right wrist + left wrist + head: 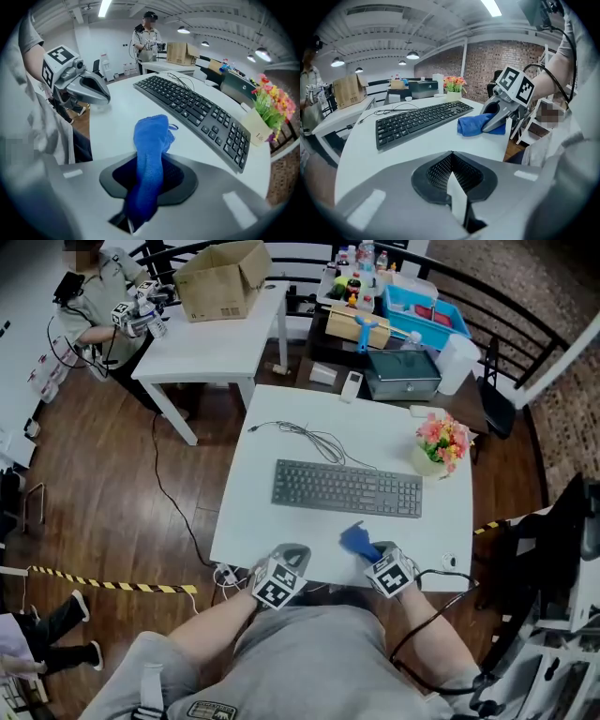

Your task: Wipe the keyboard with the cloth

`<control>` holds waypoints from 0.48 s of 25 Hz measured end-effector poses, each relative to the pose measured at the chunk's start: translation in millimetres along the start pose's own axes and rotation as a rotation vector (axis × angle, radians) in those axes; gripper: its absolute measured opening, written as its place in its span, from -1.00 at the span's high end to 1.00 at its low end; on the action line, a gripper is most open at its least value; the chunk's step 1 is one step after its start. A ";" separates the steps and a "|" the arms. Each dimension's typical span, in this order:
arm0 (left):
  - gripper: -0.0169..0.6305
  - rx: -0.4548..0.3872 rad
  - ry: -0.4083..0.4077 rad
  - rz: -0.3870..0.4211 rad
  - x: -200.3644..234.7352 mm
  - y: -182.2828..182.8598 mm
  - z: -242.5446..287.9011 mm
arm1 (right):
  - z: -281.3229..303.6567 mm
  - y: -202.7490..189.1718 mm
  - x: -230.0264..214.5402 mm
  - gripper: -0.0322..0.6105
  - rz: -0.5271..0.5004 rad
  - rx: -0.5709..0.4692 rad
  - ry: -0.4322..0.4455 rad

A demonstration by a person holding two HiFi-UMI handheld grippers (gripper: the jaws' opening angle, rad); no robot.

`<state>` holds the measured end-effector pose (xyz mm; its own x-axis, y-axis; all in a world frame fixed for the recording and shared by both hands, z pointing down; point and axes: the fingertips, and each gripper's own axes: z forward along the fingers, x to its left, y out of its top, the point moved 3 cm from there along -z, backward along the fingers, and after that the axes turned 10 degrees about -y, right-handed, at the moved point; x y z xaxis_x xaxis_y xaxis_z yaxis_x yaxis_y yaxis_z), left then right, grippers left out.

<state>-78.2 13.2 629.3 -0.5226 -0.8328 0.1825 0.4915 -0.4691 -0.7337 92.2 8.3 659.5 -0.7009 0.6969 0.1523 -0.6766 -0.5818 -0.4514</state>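
Observation:
A dark grey keyboard (347, 488) lies across the middle of the white table (262, 521). My right gripper (371, 553) is at the near edge, just in front of the keyboard's right half, shut on a blue cloth (354, 538). In the right gripper view the cloth (151, 140) rises bunched from between the jaws and its top flops toward the keyboard (197, 110). My left gripper (292, 553) hovers at the near edge to the left, its jaws shut on nothing. From the left gripper view the cloth (472, 125) rests on the table under the right gripper (493, 123).
A pot of flowers (439, 446) stands behind the keyboard's right end. The keyboard's cable (309, 437) loops toward the far left corner. Beyond are a grey case (401, 373), a blue bin (422, 310), a second table with a cardboard box (220, 277) and a person (98, 296).

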 end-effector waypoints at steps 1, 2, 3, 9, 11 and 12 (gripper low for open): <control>0.97 -0.005 0.005 -0.001 4.2 2.7 0.9 | -2.2 6.6 -2.7 0.58 -0.001 -0.017 -0.001; 0.97 -0.013 0.015 -0.004 9.4 5.9 1.8 | -4.8 16.4 -6.4 0.58 -0.002 -0.039 -0.003; 0.97 -0.020 0.027 -0.014 14.4 8.3 1.9 | -7.4 28.4 -9.7 0.58 -0.001 -0.064 -0.004; 0.97 -0.049 0.144 -0.076 52.1 20.0 -11.4 | 0.1 130.7 -30.2 0.58 -0.091 -0.207 -0.026; 0.97 -0.053 0.185 -0.091 66.6 24.3 -19.3 | 11.0 165.1 -31.2 0.58 -0.133 -0.232 -0.022; 0.97 -0.053 0.206 -0.101 73.4 25.3 -23.1 | 17.2 180.6 -29.6 0.58 -0.152 -0.241 -0.015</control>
<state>-120.3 -53.0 609.1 -0.7013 -0.7022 0.1229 0.3950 -0.5262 -0.7531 -13.1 -124.6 588.5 -0.6000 0.7610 0.2468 -0.7022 -0.3531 -0.6183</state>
